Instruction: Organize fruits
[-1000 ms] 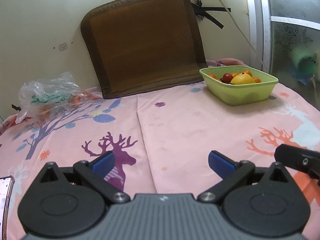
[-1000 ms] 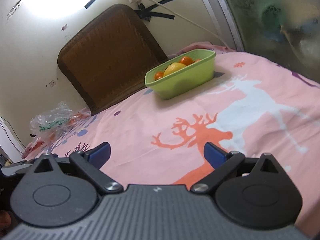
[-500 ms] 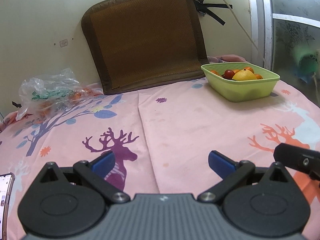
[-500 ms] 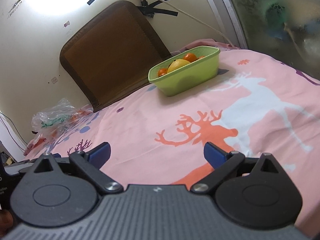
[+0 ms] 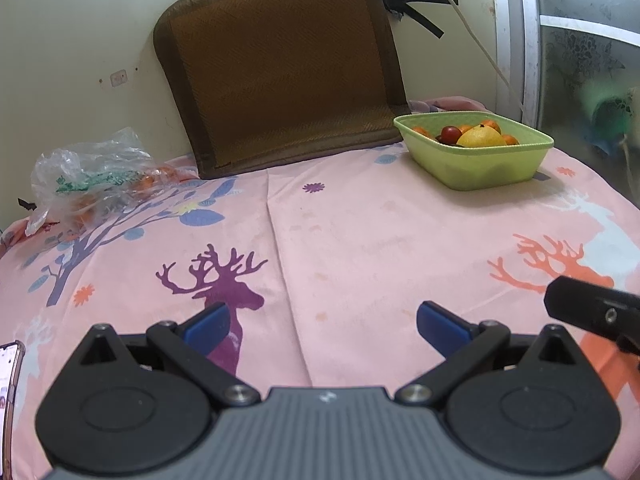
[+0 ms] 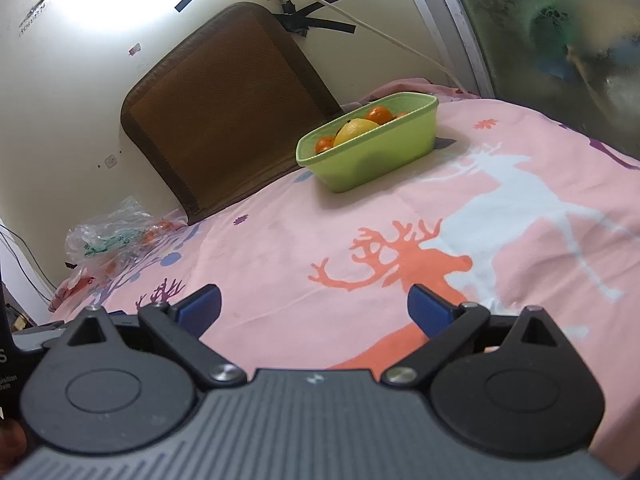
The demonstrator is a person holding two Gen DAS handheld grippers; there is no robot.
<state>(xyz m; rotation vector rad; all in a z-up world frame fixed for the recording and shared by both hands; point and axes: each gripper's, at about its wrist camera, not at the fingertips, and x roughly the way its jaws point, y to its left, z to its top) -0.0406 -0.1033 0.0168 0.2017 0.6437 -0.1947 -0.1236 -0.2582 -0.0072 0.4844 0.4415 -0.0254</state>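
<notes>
Fruits: a yellow lemon-like fruit (image 5: 480, 137), a dark red round fruit (image 5: 451, 134) and several small oranges (image 6: 379, 114) are seen piled in the green basket.
Green basket (image 5: 480, 164): set on the pink cloth at the far right side of the surface, just in front of the brown mat's lower right corner; its rim is seen level and its inside is part-filled.
Plastic bag (image 5: 92, 176): a crumpled clear bag is seen at the far left edge, well apart from the basket; orange shapes and a green printed patch show through it, but its contents cannot be told for sure.
Pink cloth (image 5: 360, 240): printed with deer and a tree; a crease runs down the middle.
Brown mat (image 5: 276, 64): leaned upright against the wall behind the cloth.
Left gripper (image 5: 322, 326): held low over the near cloth above the purple deer print, its blue fingers (image 5: 206, 326) spread wide with nothing between them.
Right gripper (image 6: 314, 312): held over the orange deer print, jaws likewise spread wide and nothing gripped; well apart from the basket.
Phone (image 5: 10, 384): a lit screen edge is seen at the lower left.
Cable (image 6: 380, 36): run from a taped wall socket down towards the window frame.
</notes>
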